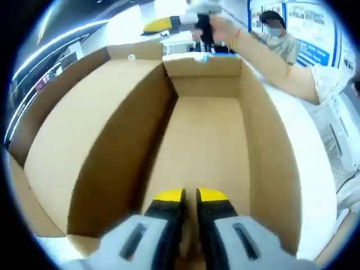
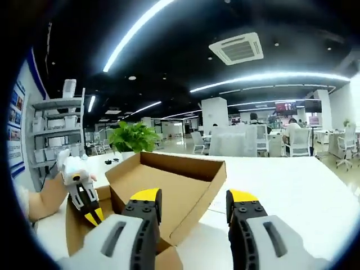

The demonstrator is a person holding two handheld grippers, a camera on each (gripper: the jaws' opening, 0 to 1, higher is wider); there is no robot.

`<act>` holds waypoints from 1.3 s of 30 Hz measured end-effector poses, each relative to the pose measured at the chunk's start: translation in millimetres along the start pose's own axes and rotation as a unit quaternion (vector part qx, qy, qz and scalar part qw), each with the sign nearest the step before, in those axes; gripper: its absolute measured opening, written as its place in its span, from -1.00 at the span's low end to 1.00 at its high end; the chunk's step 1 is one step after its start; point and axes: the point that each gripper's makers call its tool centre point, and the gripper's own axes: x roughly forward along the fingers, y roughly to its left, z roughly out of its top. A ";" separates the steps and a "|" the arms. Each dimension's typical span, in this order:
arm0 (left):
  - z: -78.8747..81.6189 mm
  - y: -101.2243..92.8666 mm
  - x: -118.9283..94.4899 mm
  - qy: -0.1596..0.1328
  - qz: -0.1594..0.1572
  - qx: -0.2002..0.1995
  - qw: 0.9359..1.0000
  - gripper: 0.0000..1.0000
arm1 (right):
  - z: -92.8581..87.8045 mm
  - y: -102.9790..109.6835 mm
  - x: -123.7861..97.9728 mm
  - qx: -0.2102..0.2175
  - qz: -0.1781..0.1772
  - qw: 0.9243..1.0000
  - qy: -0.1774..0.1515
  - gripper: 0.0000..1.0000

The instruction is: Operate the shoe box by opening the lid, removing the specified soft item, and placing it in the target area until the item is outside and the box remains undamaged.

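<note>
The brown cardboard shoe box stands open below me, and its floor is bare cardboard. My left gripper hangs over the near end of the box, its yellow-tipped jaws close together with nothing between them. In the right gripper view the same left gripper points down into the box from a hand at the left. The box lid is folded back and lies open on the table. My right gripper is open and empty, held beyond the far end of the box.
The box rests on a white table with free surface to the right. A potted plant and shelves stand behind it. A seated person is beyond the box's far end. Chairs and desks fill the room behind.
</note>
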 end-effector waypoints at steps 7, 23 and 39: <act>48.5 -8.2 -27.0 -0.124 -0.018 -0.035 0.992 -0.70 | -7.8 -8.9 2.4 0.054 0.008 0.998 -0.001 -0.05; 76.3 72.7 -135.3 -0.359 0.122 -0.181 0.907 -0.58 | -14.6 -18.2 3.1 0.083 0.010 0.997 -0.001 -0.01; 16.2 140.8 -140.7 -0.463 0.061 -0.405 0.786 -0.36 | -30.8 -20.8 8.0 0.222 0.047 0.974 -0.005 0.02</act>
